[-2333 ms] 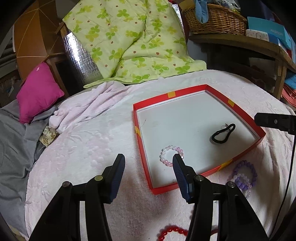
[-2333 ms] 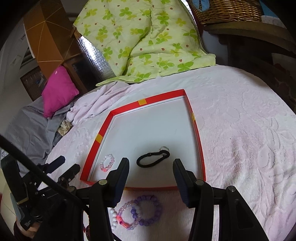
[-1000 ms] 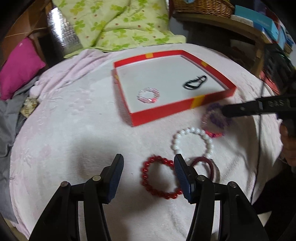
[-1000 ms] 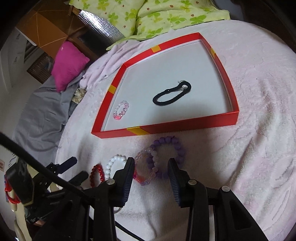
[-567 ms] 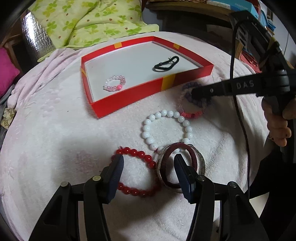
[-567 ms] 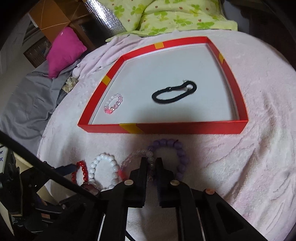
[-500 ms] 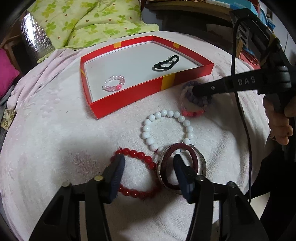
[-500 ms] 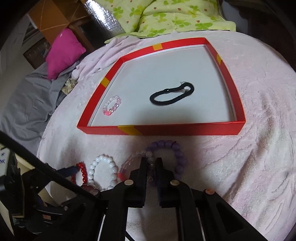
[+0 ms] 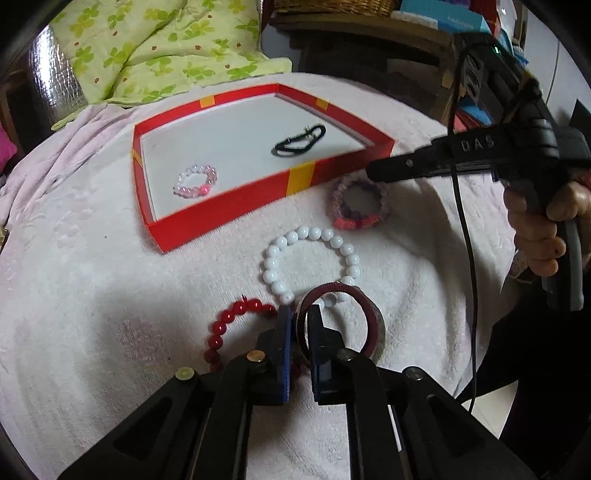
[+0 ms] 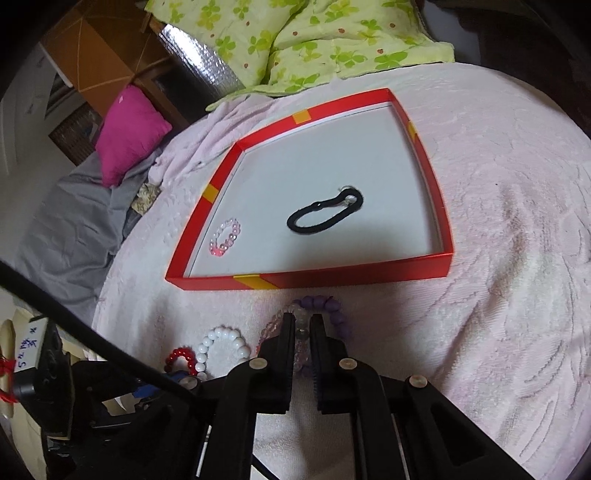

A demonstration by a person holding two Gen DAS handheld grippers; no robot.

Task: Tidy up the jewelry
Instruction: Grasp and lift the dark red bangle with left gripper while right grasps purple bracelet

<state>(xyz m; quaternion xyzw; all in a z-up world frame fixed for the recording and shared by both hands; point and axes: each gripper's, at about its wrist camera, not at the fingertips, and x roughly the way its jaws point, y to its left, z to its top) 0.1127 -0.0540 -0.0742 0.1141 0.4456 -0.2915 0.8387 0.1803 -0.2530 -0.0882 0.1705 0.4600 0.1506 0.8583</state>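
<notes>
Ahead of the jaws a pale pink blanket (image 10: pixel 498 229) covers the whole surface. Far beyond the jaws a green quilt (image 10: pixel 295 40) with leaf print lies heaped, and a silver foil sheet (image 10: pixel 199 55) stands just left of it. Far to the left of the jaws lie a magenta pillow (image 10: pixel 129 129) and a grey sheet (image 10: pixel 66 221). Behind the pillow is an orange panel (image 10: pixel 92 48). Far ahead and to the right a dark wooden shelf (image 9: pixel 369 27) carries a wicker basket (image 9: pixel 332 5).

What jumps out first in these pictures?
A shallow red tray on the pink bedspread, holding a black hair tie and a pink bead bracelet. In front of it, the left hand-held gripper pinches a dark red bangle, while the right one clamps a clear pink bracelet.
</notes>
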